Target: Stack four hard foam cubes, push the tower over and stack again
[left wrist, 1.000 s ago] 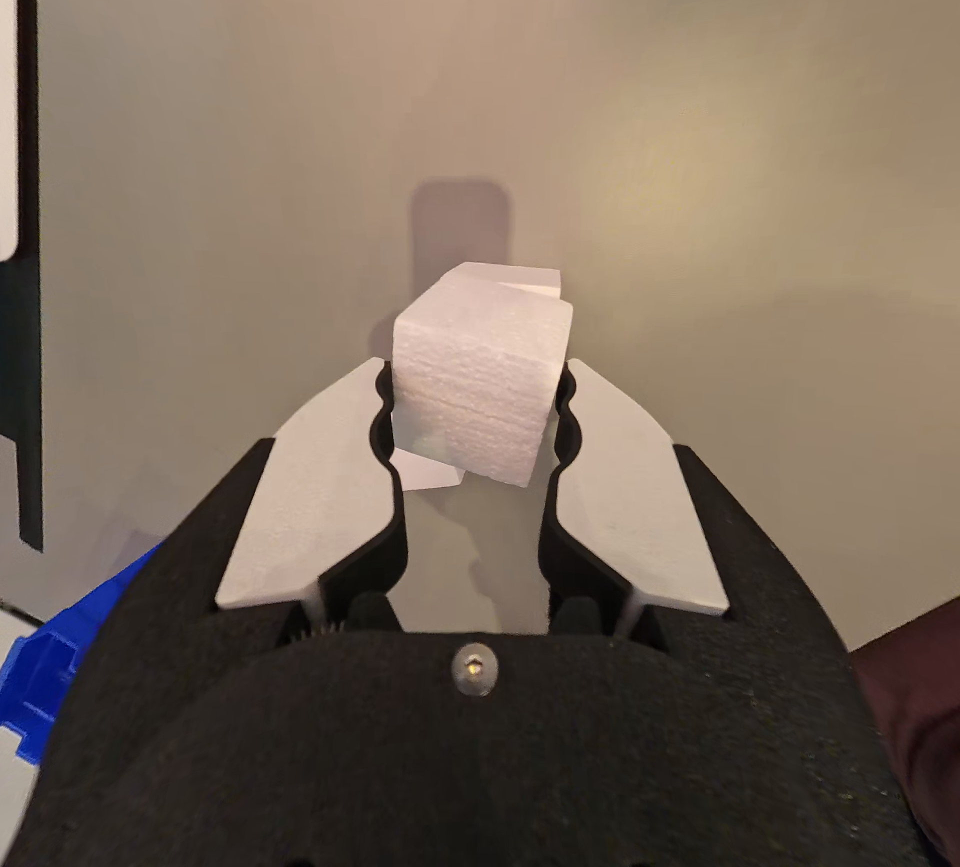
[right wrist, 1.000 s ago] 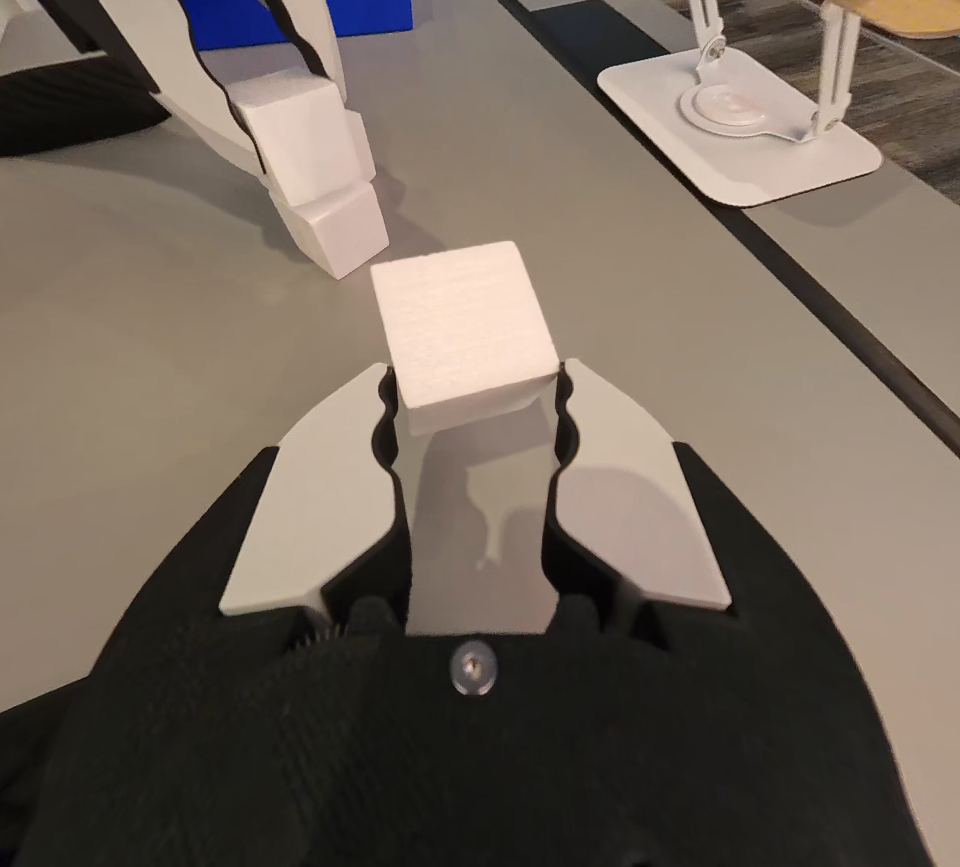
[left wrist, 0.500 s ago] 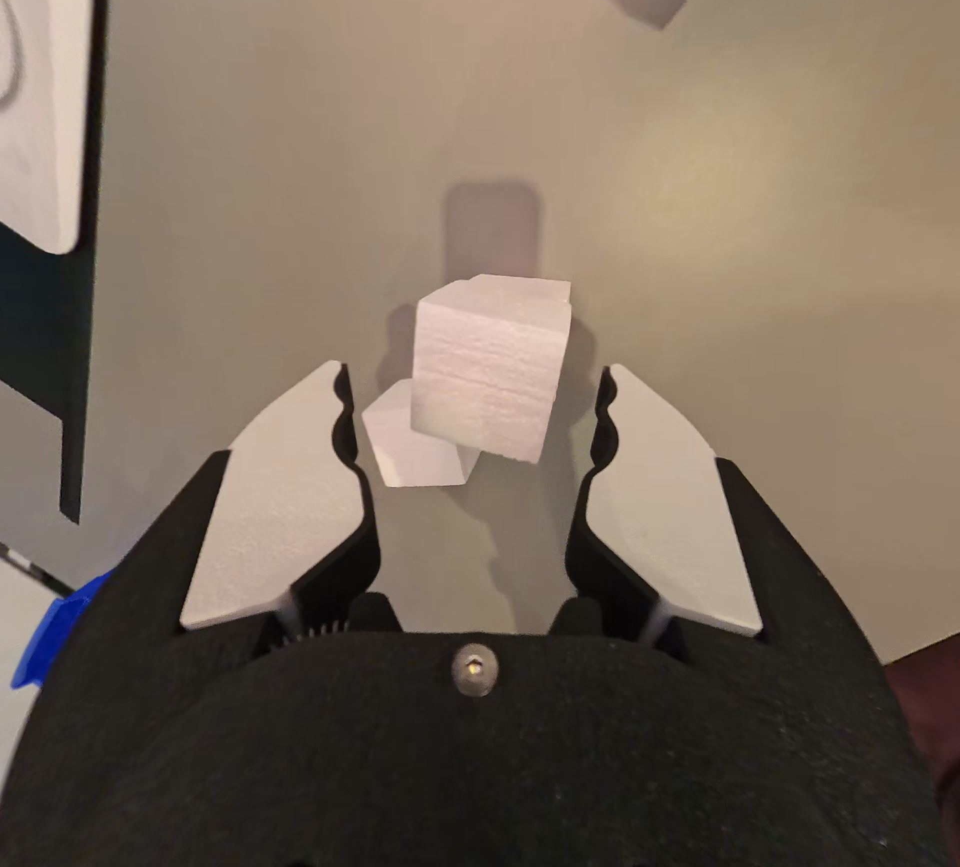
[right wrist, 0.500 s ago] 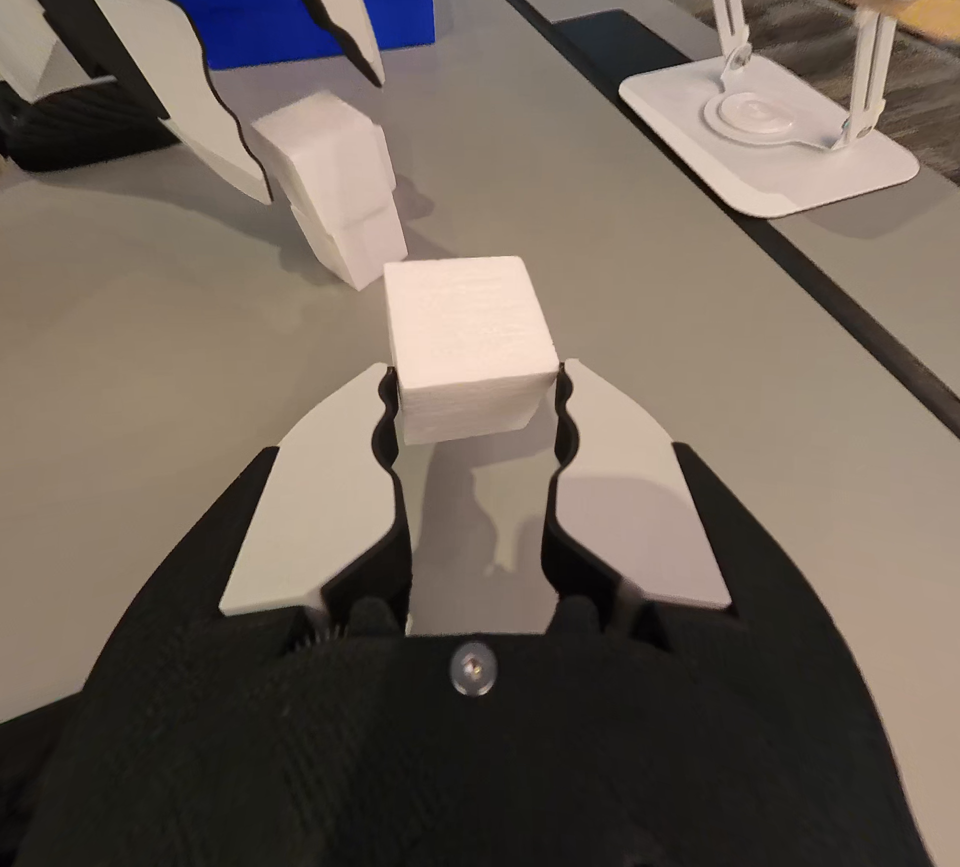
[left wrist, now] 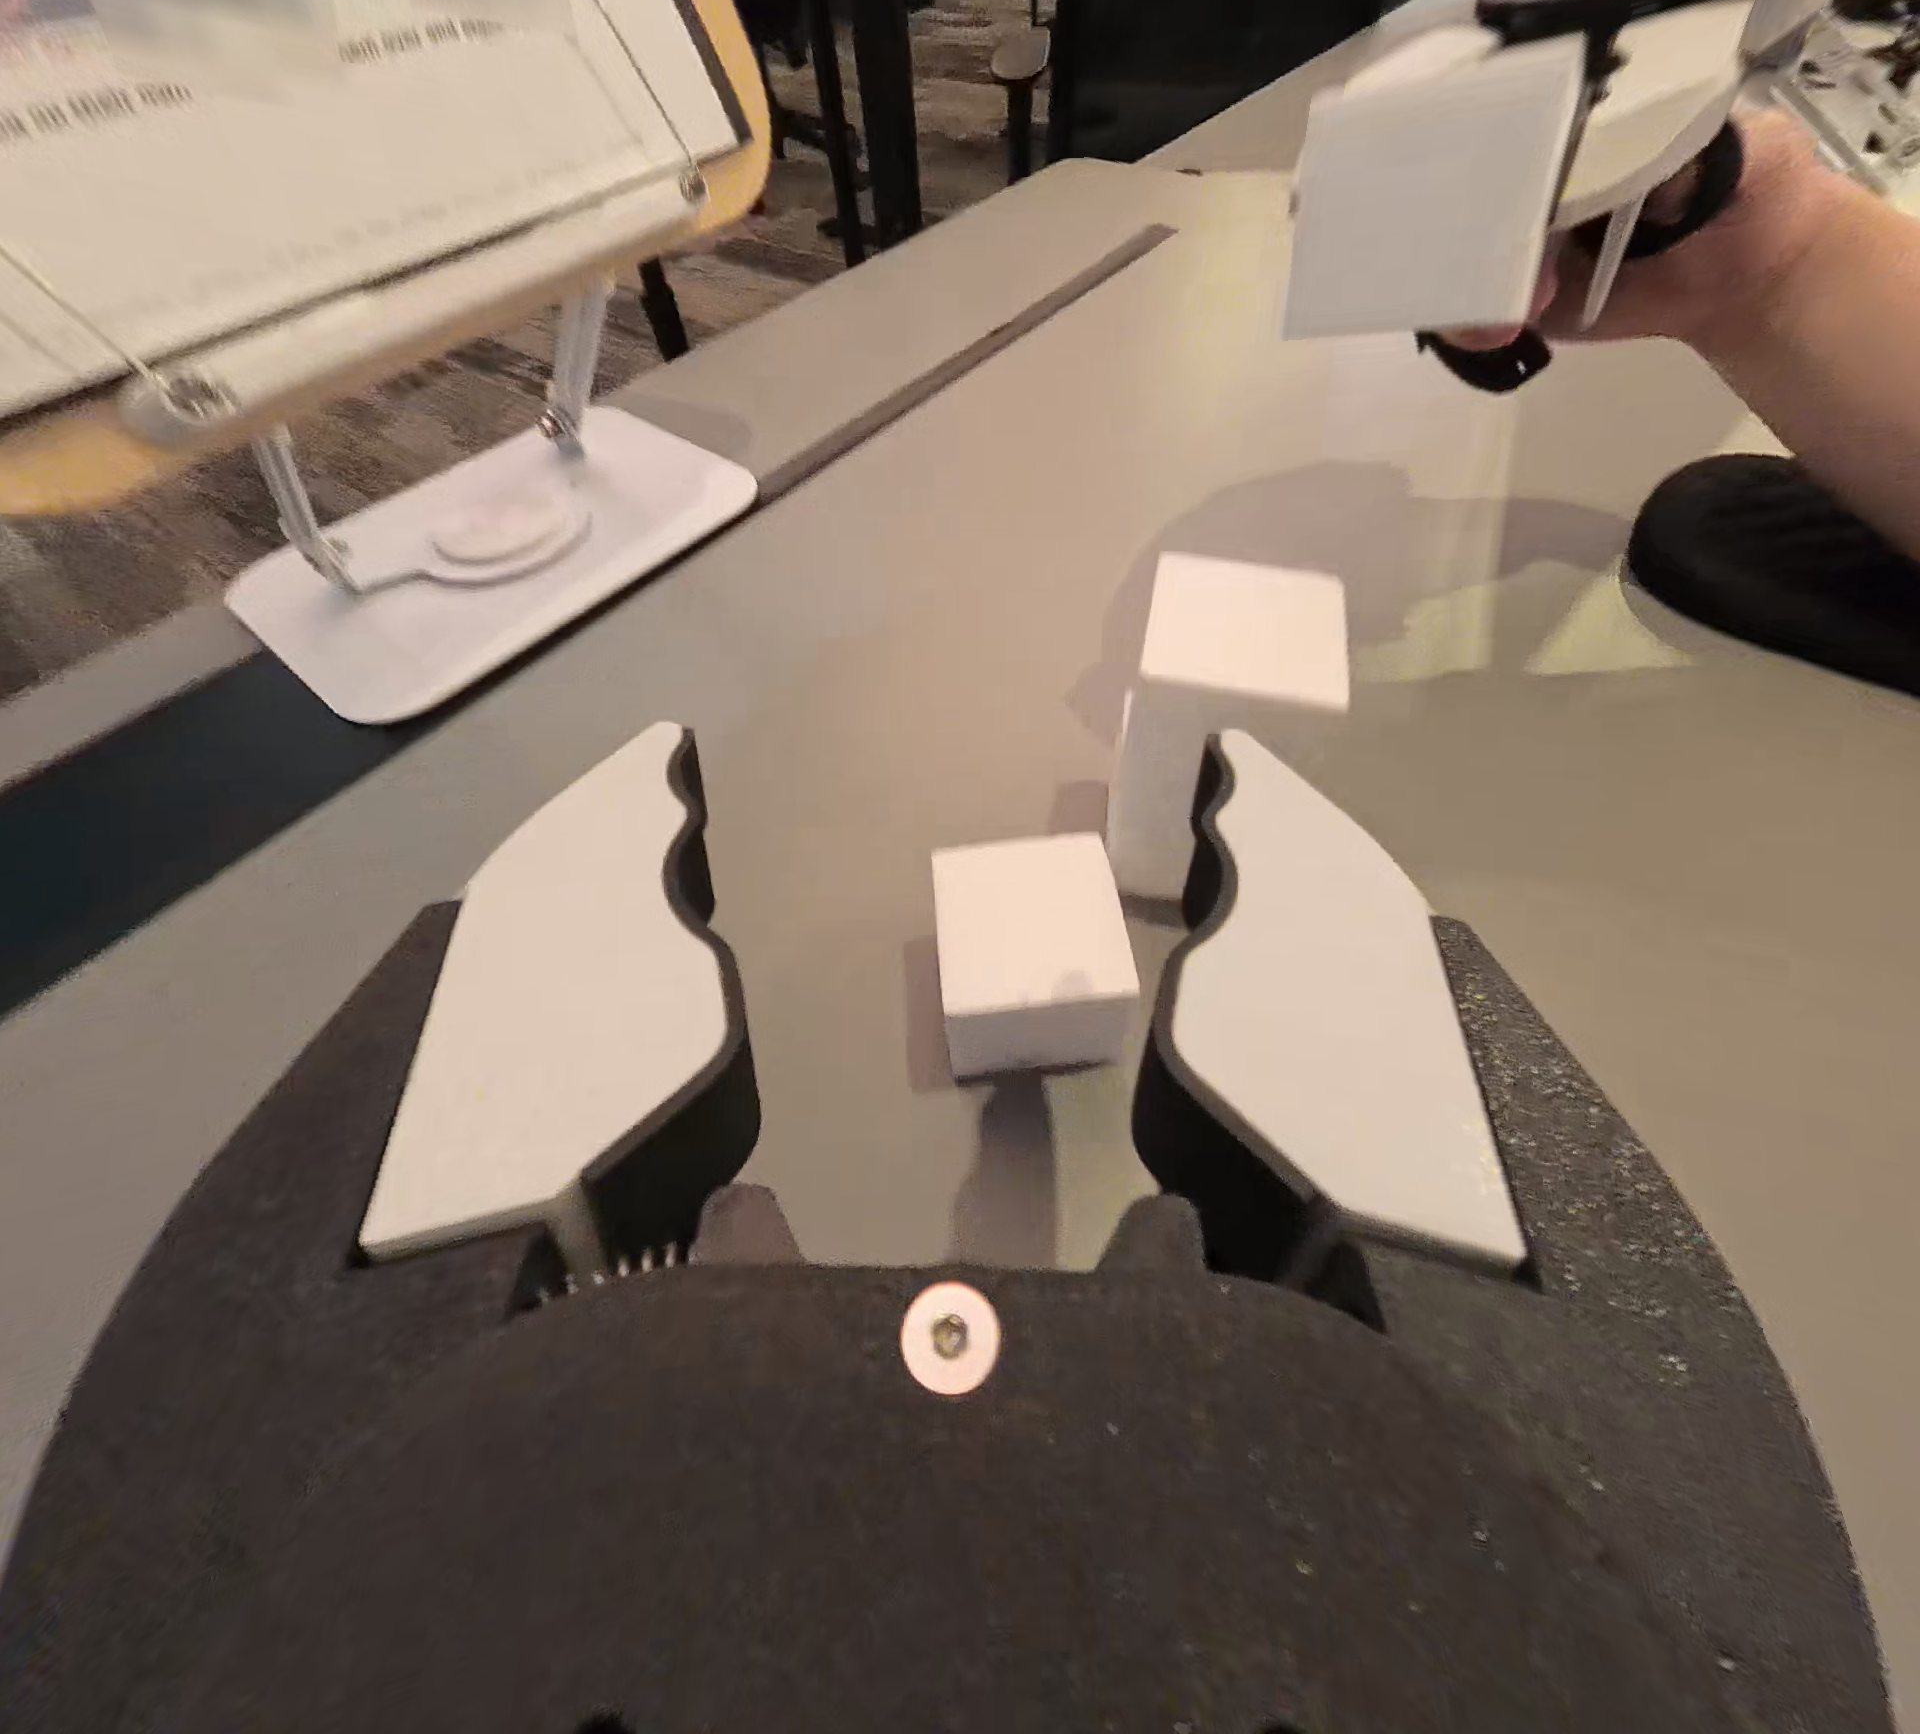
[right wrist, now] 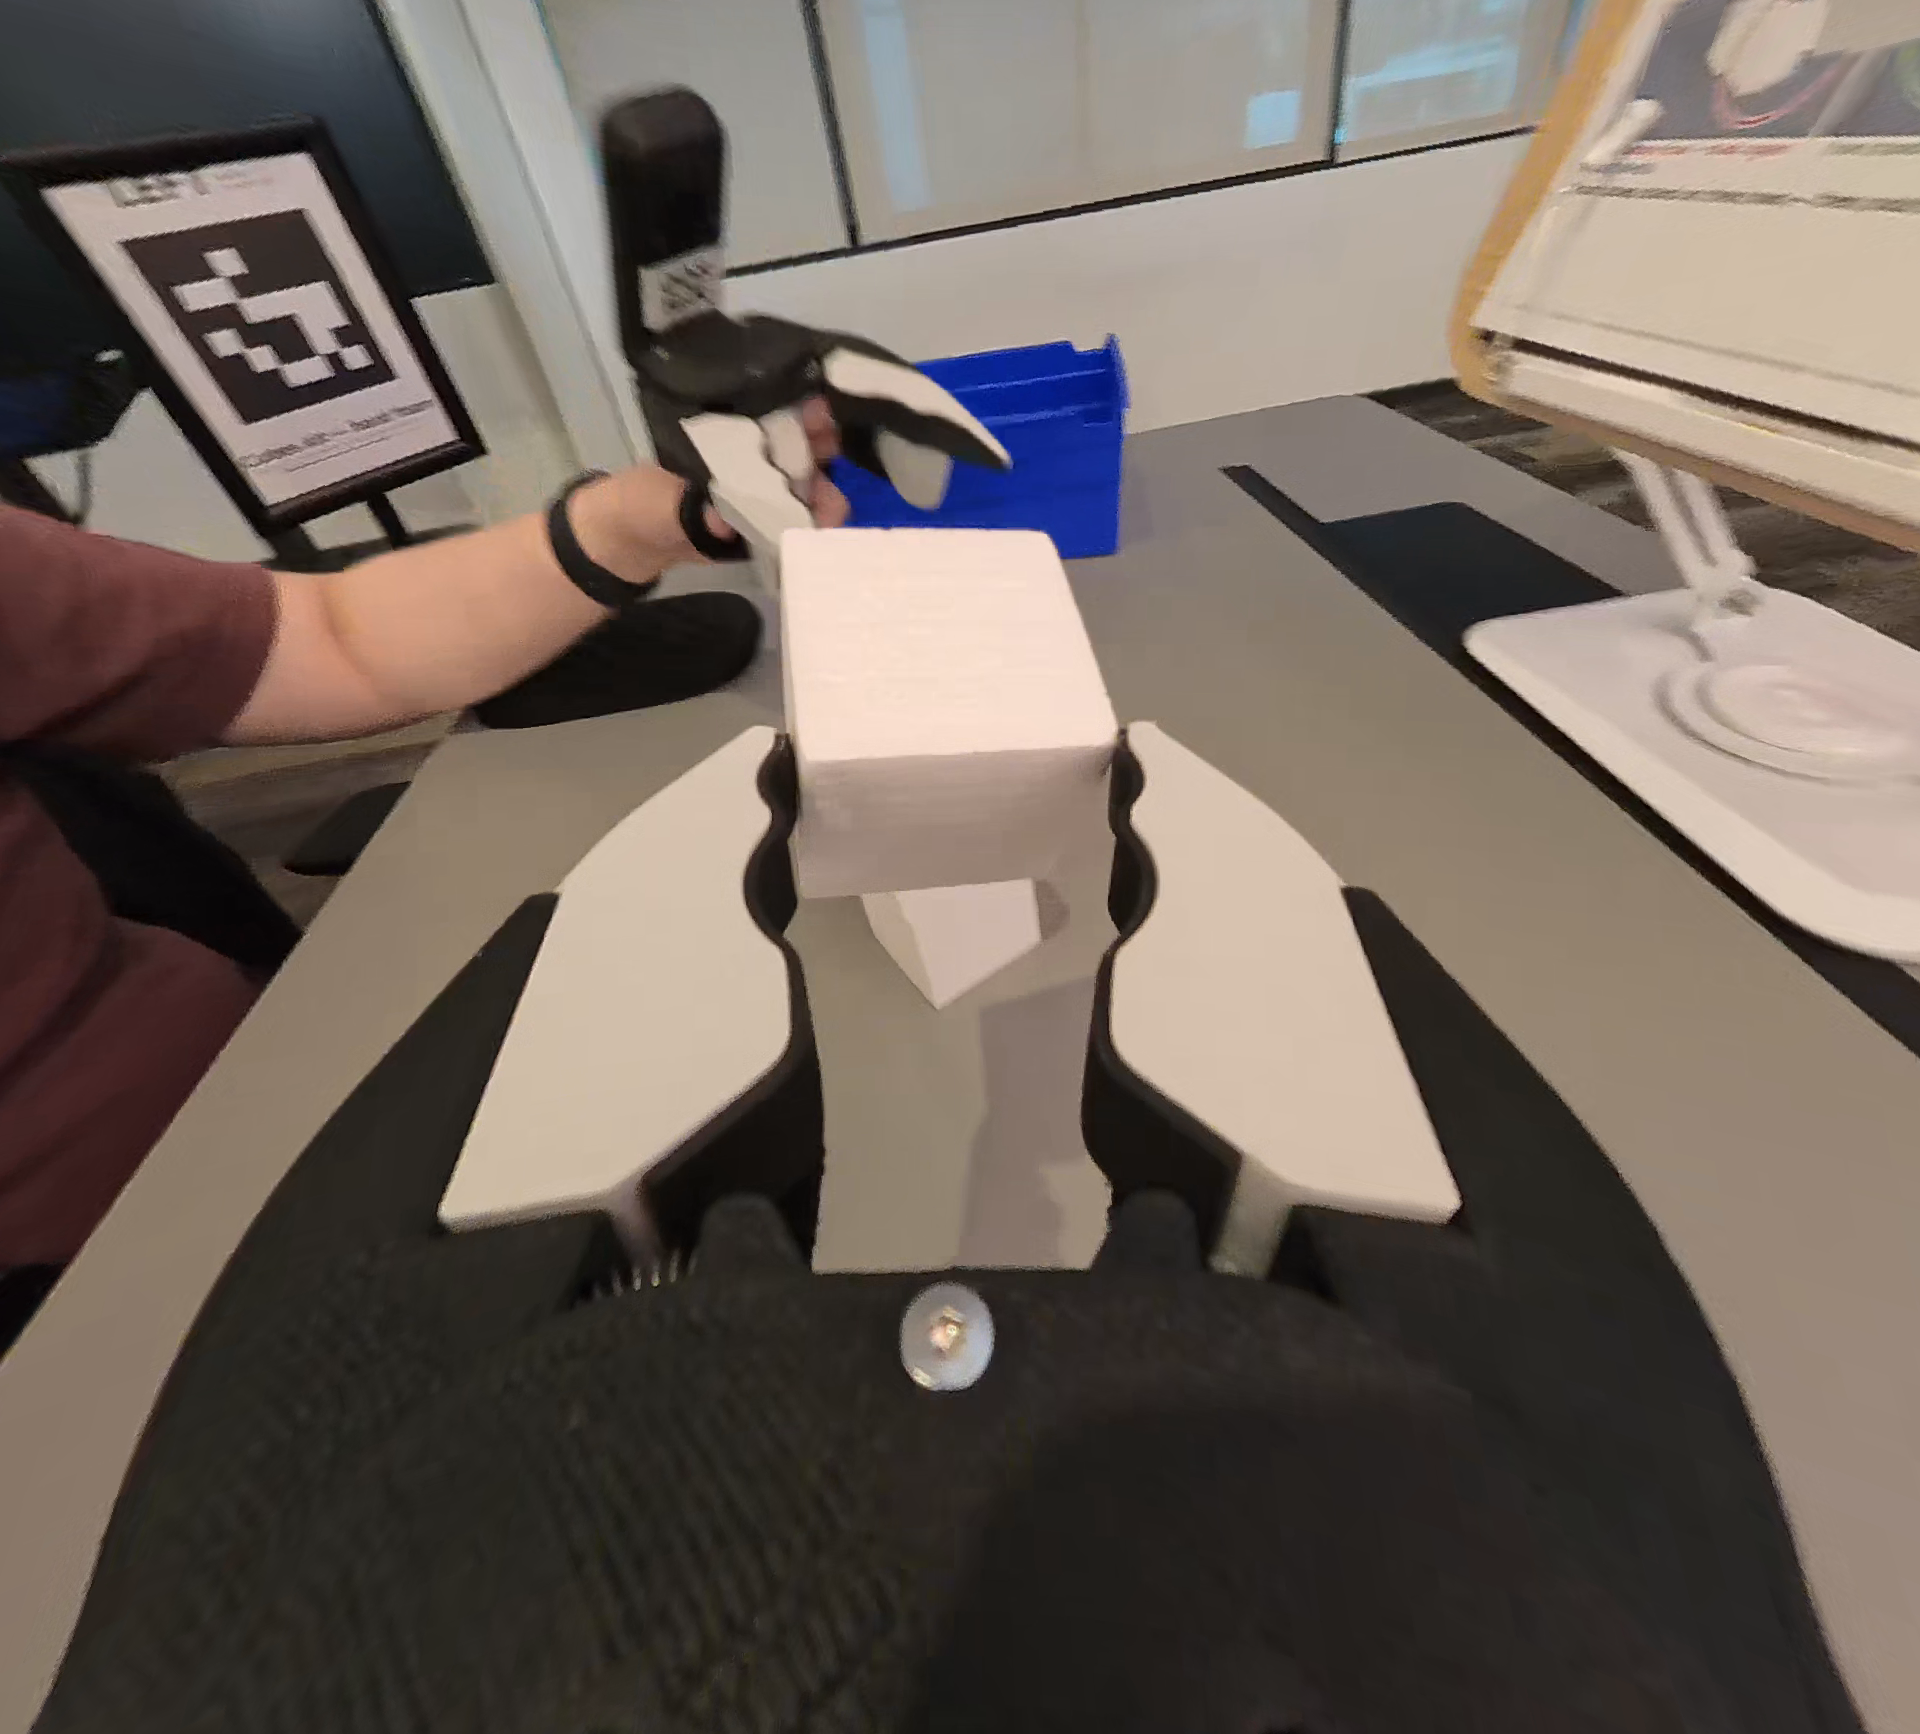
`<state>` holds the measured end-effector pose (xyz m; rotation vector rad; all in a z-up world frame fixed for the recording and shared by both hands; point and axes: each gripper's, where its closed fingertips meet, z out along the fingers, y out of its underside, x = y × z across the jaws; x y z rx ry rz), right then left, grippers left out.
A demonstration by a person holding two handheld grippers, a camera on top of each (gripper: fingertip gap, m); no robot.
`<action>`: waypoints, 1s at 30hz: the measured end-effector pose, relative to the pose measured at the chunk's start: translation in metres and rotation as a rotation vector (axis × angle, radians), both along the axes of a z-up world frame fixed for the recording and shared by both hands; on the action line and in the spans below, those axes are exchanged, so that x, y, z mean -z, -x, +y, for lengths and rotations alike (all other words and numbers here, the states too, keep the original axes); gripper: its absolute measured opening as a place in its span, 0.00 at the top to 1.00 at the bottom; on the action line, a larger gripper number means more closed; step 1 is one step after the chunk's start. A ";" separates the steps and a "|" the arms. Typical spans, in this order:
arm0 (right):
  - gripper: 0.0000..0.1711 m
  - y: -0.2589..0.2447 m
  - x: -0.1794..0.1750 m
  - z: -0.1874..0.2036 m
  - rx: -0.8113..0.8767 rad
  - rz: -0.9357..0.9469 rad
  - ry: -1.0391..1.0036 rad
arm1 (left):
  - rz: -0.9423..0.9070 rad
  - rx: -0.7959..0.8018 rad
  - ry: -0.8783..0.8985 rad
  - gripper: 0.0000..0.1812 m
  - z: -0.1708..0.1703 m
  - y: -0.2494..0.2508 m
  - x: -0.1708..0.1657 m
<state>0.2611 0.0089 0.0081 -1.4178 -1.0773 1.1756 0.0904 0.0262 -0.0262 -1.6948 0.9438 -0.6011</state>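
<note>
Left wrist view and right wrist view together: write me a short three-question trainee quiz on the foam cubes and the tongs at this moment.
1. True or false: the left tongs are shut on a cube.
2. The held cube in the right tongs is: A) resting on the table; B) in the air, off the table; C) inside the blue bin.
3. In the left wrist view, what shows on the table between the left tongs' fingers?

Key: 1 false, they are open and empty; 2 B; 3 a single loose cube.
</note>
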 end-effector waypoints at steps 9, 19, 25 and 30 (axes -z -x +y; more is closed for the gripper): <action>0.65 0.067 -0.003 -0.004 -0.211 -0.342 -0.189 | 0.136 0.012 0.133 0.44 -0.009 -0.010 0.082; 0.65 0.084 0.022 -0.012 -0.234 -0.423 -0.283 | 0.175 0.037 0.202 0.57 -0.008 -0.016 0.106; 0.65 0.087 0.020 -0.013 -0.238 -0.396 -0.278 | 0.198 0.043 0.200 0.63 -0.008 -0.017 0.108; 0.65 0.085 0.029 -0.010 -0.239 -0.419 -0.263 | 0.179 0.038 0.187 0.67 -0.008 -0.017 0.105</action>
